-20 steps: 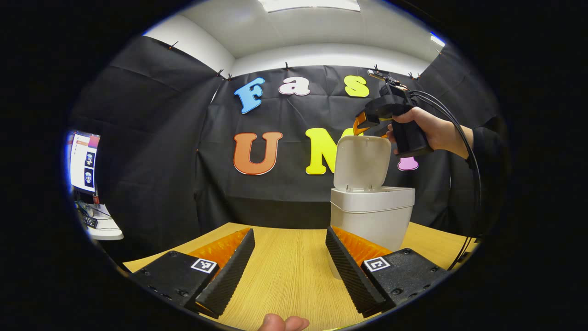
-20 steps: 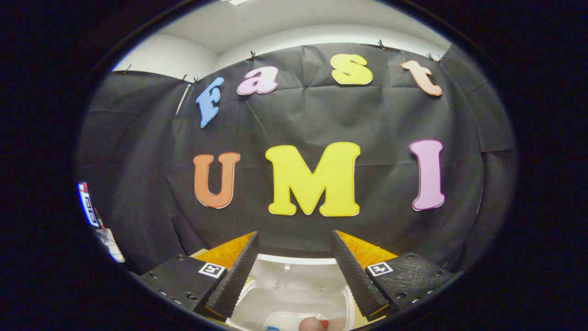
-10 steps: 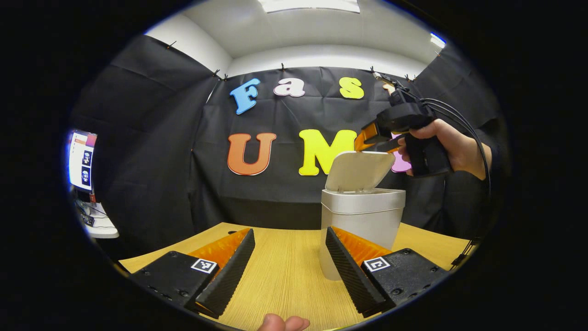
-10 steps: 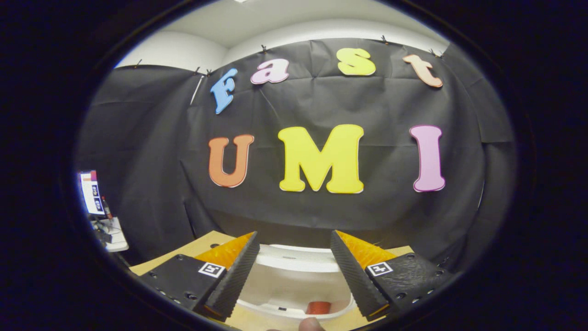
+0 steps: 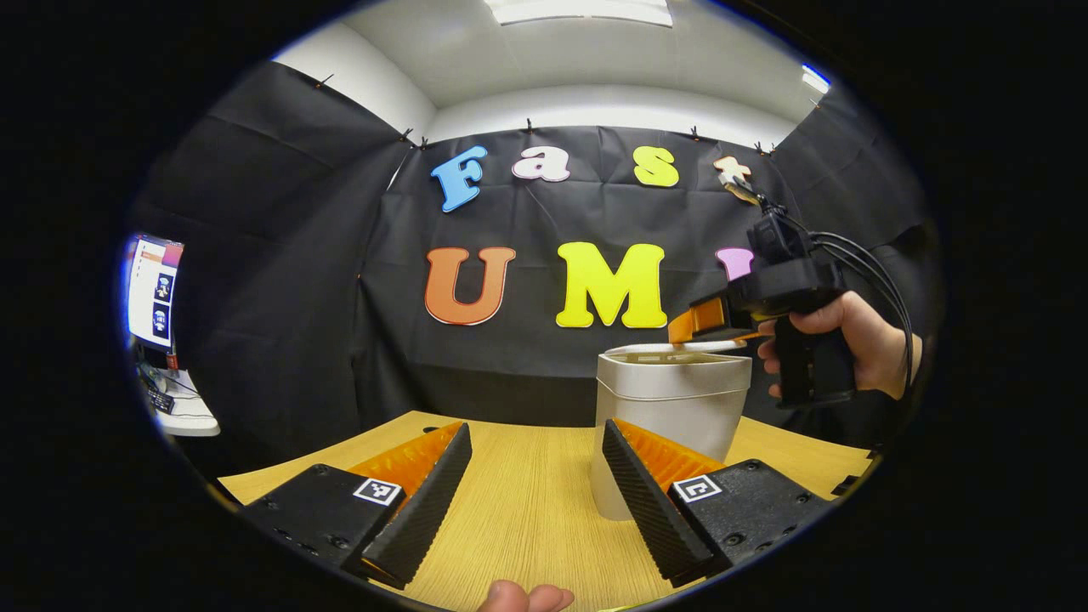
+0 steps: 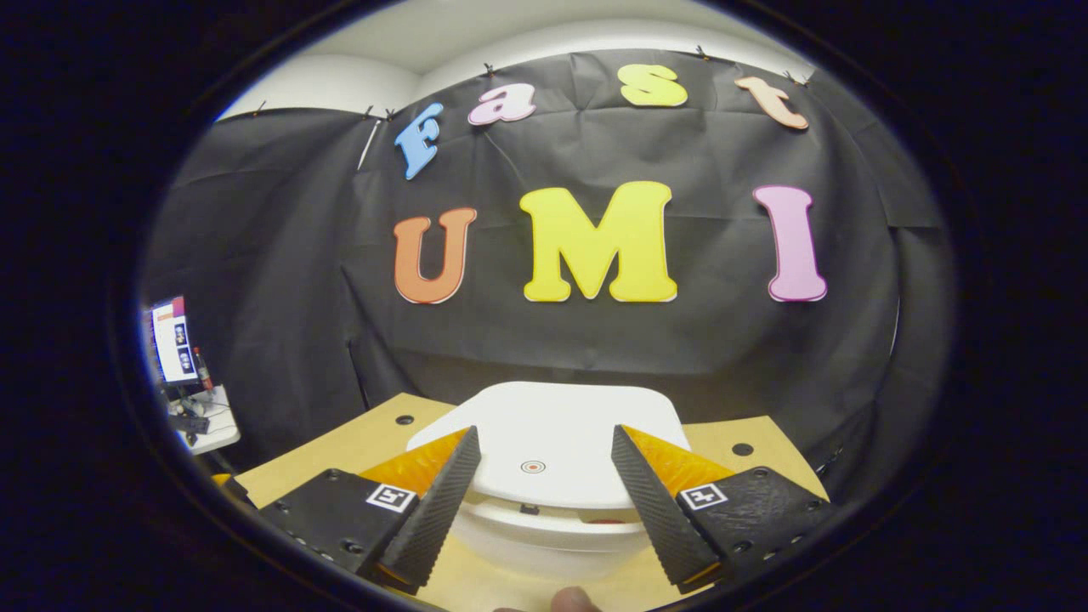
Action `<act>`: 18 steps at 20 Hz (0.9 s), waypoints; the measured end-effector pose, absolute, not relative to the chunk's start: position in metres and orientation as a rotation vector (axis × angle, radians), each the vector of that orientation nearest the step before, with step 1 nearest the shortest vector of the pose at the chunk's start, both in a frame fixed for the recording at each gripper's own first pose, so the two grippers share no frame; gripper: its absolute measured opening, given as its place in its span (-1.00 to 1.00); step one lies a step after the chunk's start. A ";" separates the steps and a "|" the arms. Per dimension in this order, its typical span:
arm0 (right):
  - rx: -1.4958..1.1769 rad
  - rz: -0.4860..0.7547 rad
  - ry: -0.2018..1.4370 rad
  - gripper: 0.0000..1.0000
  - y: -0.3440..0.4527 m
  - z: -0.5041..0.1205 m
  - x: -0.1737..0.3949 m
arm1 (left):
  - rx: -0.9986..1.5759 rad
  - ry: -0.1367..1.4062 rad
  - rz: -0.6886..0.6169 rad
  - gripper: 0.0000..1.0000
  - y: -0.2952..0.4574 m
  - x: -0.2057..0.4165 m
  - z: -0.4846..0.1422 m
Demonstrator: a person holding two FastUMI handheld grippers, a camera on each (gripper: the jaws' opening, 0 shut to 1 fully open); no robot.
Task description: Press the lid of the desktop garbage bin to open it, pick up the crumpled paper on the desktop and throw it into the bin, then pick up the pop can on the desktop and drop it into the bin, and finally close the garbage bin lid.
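Right gripper presses the bin lid down, nearly closed

The right gripper (image 6: 537, 493), fingers apart and holding nothing, sits on the white lid (image 6: 544, 442), which lies almost flat with a thin gap above the garbage bin (image 5: 671, 399). The left gripper (image 5: 535, 484) hovers spread and empty over the wooden surface (image 5: 527, 510), near the bin's base.

One bin (image 5: 671, 399); one lid (image 6: 552, 450); two grippers (image 5: 535, 501) (image 6: 544, 501); one monitor (image 5: 153, 293)
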State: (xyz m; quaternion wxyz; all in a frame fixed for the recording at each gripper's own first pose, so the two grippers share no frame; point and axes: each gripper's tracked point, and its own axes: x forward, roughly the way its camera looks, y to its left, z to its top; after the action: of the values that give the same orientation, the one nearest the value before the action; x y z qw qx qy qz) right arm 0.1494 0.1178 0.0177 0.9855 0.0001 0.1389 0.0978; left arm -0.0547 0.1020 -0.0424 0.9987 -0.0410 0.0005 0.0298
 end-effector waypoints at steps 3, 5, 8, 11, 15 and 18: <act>-0.026 0.188 0.256 0.90 0.118 0.014 0.150 | -0.082 0.003 0.058 0.99 0.101 -0.055 -0.043; -0.013 0.179 0.249 0.94 0.117 0.009 0.150 | -0.077 0.009 0.064 0.99 0.103 -0.054 -0.043; -0.040 0.172 0.233 0.94 0.117 0.002 0.149 | -0.083 0.012 0.070 0.99 0.106 -0.052 -0.047; -0.027 0.192 0.239 0.73 0.124 -0.006 0.147 | -0.099 0.023 0.072 0.99 0.105 -0.051 -0.049; -0.021 0.181 0.211 0.36 0.124 -0.004 0.147 | -0.101 0.033 0.065 0.99 0.101 -0.051 -0.052; 0.014 0.180 0.152 0.34 0.124 0.010 0.144 | -0.095 0.011 0.072 0.99 0.102 -0.053 -0.043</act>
State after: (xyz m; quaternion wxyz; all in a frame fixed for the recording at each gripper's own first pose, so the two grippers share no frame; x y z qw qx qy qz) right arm 0.1440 0.1242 0.0102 0.9930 0.0068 0.0756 0.0899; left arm -0.0534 0.1020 -0.0434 0.9982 -0.0474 0.0057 0.0362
